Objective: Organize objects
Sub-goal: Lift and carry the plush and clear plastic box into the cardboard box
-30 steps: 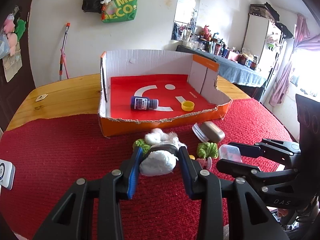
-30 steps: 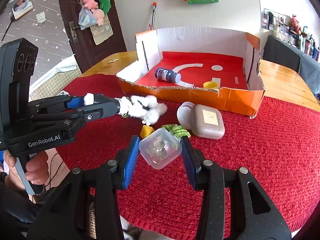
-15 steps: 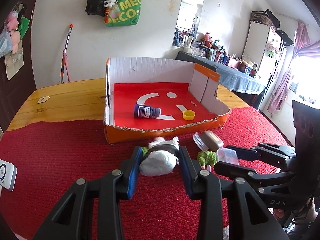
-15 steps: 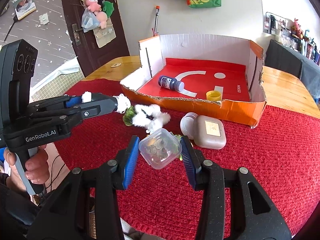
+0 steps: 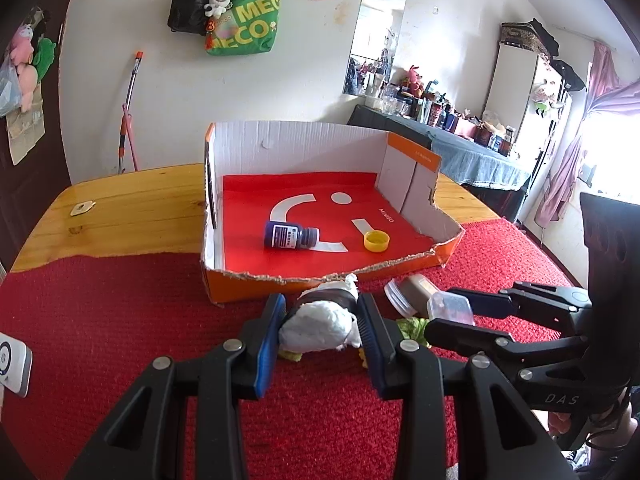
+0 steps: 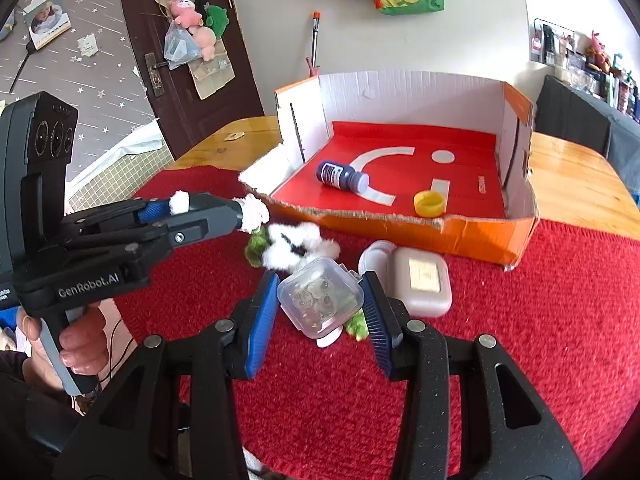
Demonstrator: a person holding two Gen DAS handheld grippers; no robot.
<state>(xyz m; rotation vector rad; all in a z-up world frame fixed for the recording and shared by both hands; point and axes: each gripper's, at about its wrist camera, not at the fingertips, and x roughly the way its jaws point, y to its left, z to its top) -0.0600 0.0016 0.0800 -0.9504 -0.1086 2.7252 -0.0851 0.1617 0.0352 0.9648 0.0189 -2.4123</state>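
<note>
Both grippers now sit closer to the cardboard box than a second ago, each carrying the same load; box looms larger in both wrist views. Left gripper (image 5: 320, 330) pinching white plush toy (image 5: 320, 326) between its blue pads, toy lifted off the red cloth (image 5: 120, 320), its far end nearly at the torn front wall of the cardboard box (image 5: 328, 278) straight ahead. In right wrist view the left gripper (image 6: 240, 212) shows from the side, white fluff sticking out past its tip and more of the toy (image 6: 296, 246) hanging below it. Right gripper (image 6: 320, 304) clamped on small clear lidded container (image 6: 320, 302), tilted, pads pressing its two sides; inside are small greyish pieces, cannot tell what. From the left wrist view the right gripper (image 5: 452, 318) is just to the right, clear container (image 5: 450, 309) at its tips.

Box contents, ahead of both grippers: dark blue bottle (image 5: 290, 235) lying on its side on the red floor, yellow cap (image 5: 377, 241) lying open side up, to the right of it, apart from the bottle. Same pair in right view: bottle (image 6: 342, 176), cap (image 6: 429, 204).

Beige case (image 6: 420, 282) with a white round lid against its left side, on the cloth just right of and beyond the right gripper, outside the box. Green fuzzy bits (image 6: 358, 326) under the clear container on the cloth. Hand (image 6: 76, 344) grips the left gripper's handle
</note>
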